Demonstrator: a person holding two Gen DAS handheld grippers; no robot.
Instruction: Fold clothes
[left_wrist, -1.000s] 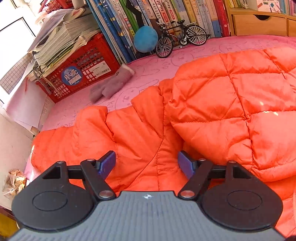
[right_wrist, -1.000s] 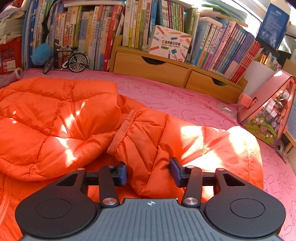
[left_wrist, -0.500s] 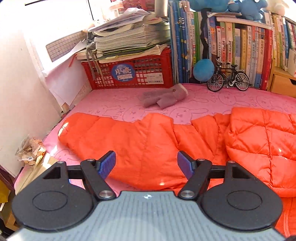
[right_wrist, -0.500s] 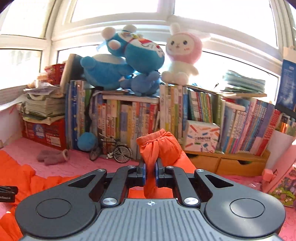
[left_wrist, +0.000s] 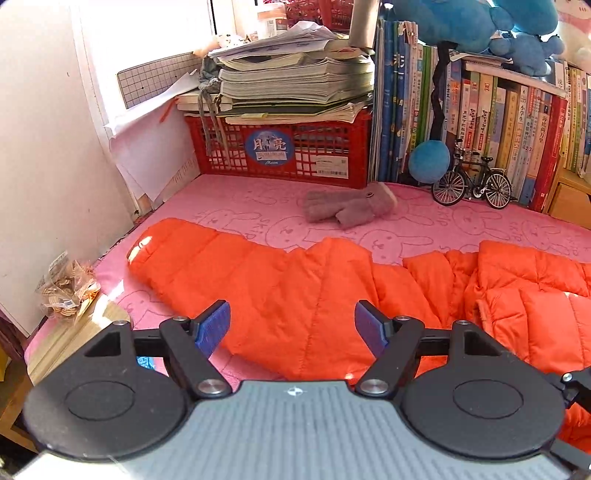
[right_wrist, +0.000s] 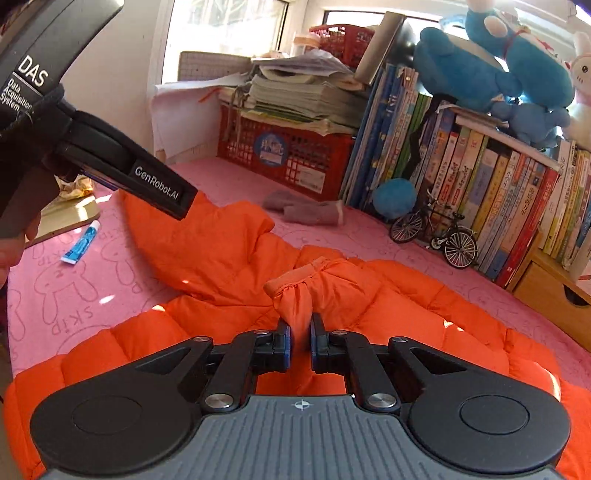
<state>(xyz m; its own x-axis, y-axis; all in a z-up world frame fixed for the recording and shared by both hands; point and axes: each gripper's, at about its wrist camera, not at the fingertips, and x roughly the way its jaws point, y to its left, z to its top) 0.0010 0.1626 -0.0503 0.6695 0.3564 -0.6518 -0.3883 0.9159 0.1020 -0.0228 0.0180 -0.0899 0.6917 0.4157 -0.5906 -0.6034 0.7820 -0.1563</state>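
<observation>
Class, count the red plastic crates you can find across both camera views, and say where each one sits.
2. One red crate stands on the pink mat under stacked papers; a smaller red crate sits high behind that stack. Others may be hidden.

Your right tool (right_wrist: 300, 341) is matt black plastic with bright metal pivot pins, and its ribbed blue pads (right_wrist: 286, 341) pinch the jacket (right_wrist: 229, 258), a quilted orange cloth with a slight sheen. The pink cover (left_wrist: 424, 221) looks like soft matt cloth. The crate (left_wrist: 284, 147) is glossy red plastic under stacked paper (left_wrist: 295, 77); the drawer unit (right_wrist: 546, 291) is smooth pale wood.
</observation>
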